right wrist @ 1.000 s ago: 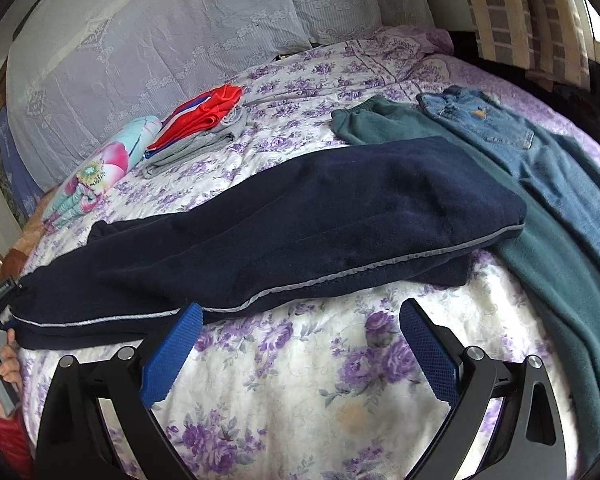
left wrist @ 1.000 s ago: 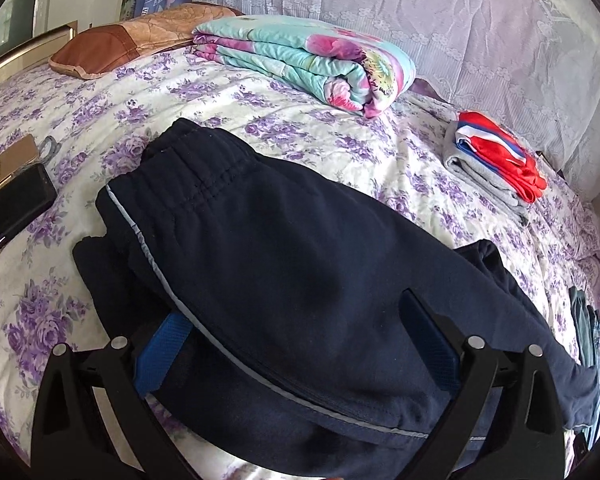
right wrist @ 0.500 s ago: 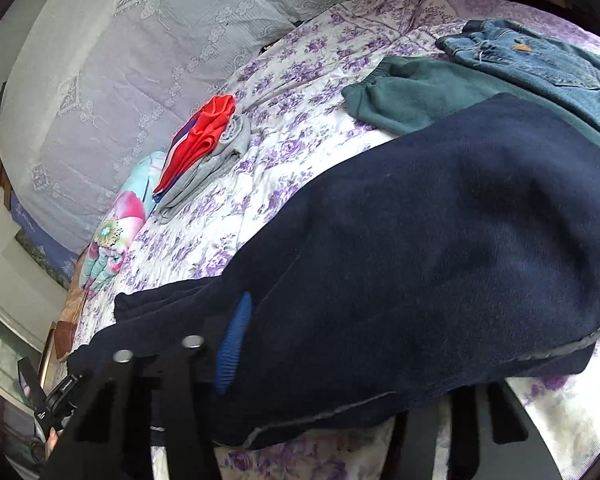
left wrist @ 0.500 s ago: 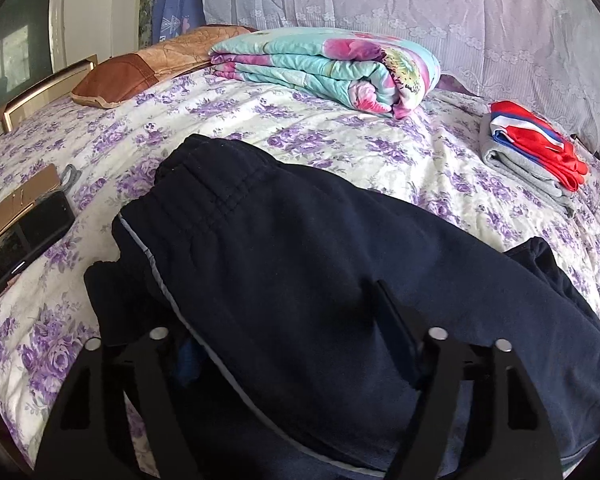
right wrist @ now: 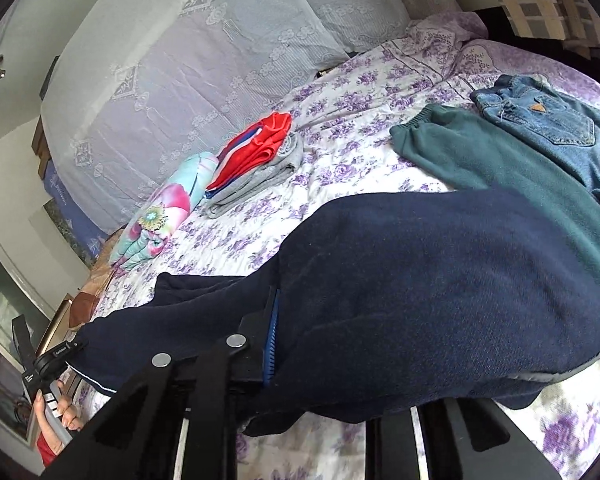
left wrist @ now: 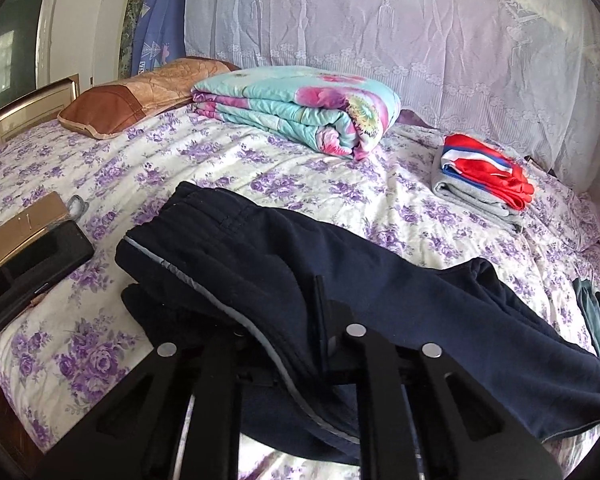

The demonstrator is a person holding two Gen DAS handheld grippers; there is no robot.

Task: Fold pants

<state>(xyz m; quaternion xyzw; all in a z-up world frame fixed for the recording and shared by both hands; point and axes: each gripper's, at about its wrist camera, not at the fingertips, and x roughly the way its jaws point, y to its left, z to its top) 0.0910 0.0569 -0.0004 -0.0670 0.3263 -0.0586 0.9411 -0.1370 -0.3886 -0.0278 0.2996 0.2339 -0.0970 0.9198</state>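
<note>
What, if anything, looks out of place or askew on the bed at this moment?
Little stands out. The navy pants are bunched and lifted where the left gripper pinches them; the right gripper is closing on the leg end. A dark case and a gold box lie on the bedspread, odd among clothes.

No writing can be read with certainty. The small white label on the black camera mount [right wrist: 62, 350] at the lower left of the right wrist view is too blurred to make out.
</note>
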